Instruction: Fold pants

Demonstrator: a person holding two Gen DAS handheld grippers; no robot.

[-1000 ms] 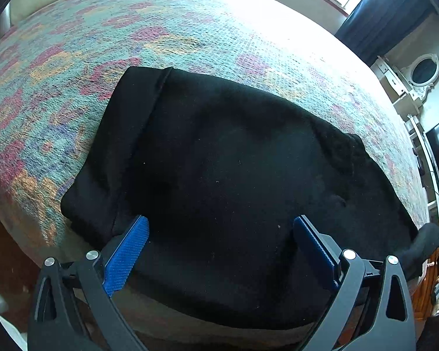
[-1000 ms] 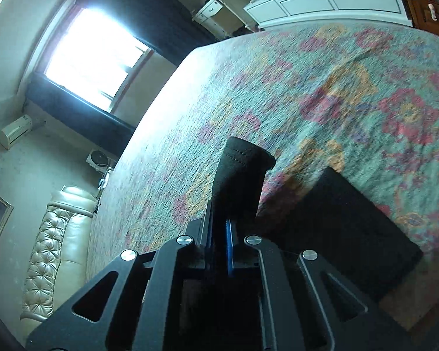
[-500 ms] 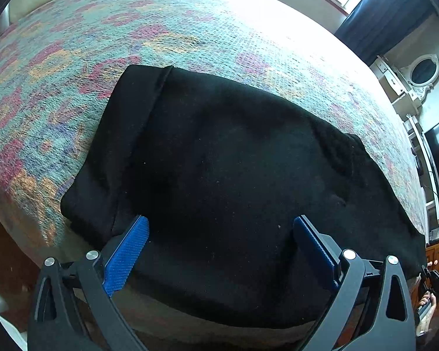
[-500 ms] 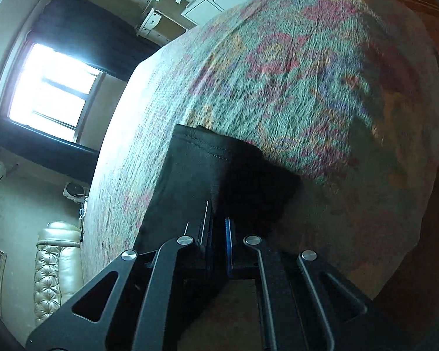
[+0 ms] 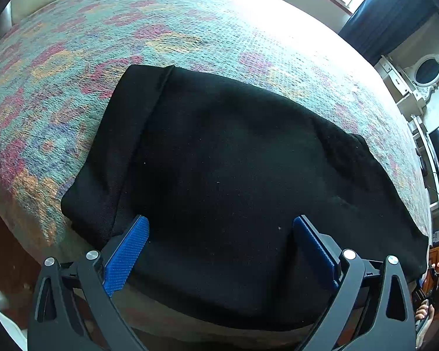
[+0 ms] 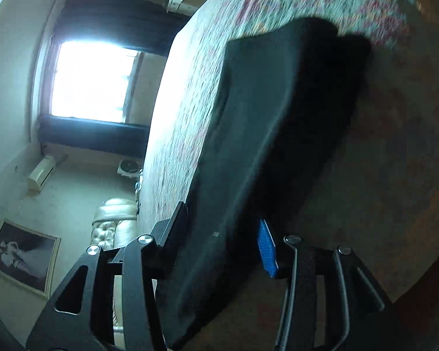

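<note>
Bed, wide, with a woven floral coverlet in teal and pink (image 5: 190,29): bears the pants.
Black knit fabric pants (image 5: 234,175): spread flat near the bed's front edge. Likely soft, limp, light; best taken at hem or waistband corners.
White cabinet with an oval mirror (image 5: 418,82): well apart, no obstruction.
Left gripper (image 5: 219,248): fingers spread, holding nothing, over the cloth.
Right gripper (image 6: 222,242): fingers parted, cloth between, unclamped.

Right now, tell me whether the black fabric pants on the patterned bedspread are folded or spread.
Partly folded: the black fabric pants lie flat on the patterned bedspread with a doubled band along their left edge.
</note>
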